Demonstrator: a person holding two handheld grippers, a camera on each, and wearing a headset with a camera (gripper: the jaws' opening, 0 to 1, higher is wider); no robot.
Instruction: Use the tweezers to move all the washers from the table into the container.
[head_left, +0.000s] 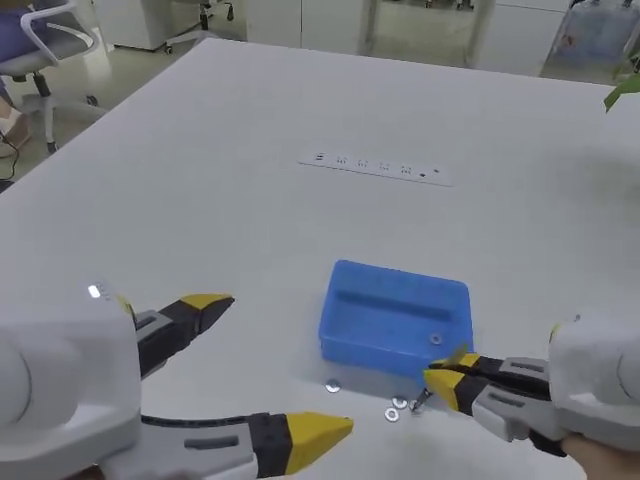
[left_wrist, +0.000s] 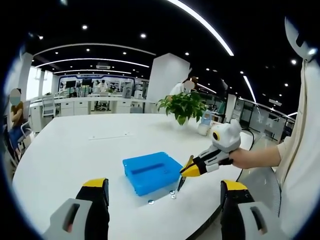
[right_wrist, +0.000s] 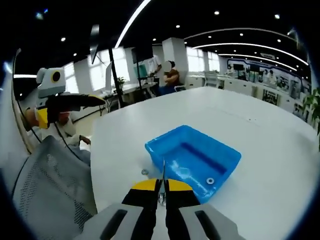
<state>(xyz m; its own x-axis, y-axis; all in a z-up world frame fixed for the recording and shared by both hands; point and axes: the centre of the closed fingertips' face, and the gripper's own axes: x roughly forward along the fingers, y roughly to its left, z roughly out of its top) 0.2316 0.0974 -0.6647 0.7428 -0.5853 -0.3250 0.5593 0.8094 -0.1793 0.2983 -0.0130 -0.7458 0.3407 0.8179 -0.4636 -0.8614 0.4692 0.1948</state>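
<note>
left gripper (head_left: 275, 365) gapes wide, holding nothing. loose washers (head_left: 392, 413) lie on the white table (head_left: 200, 200) just beside the blue container (head_left: 395, 300), one washer (head_left: 436, 339) inside it. right gripper (head_left: 445, 378) pinches tweezers (head_left: 419, 401), tips among them.

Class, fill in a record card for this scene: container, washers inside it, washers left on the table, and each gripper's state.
container: blue, on the table
washer inside: one
loose washers: three seen, by the container's near side
left gripper: jaws open, empty
right gripper: jaws shut on tweezers, tips beside the loose washers
</note>
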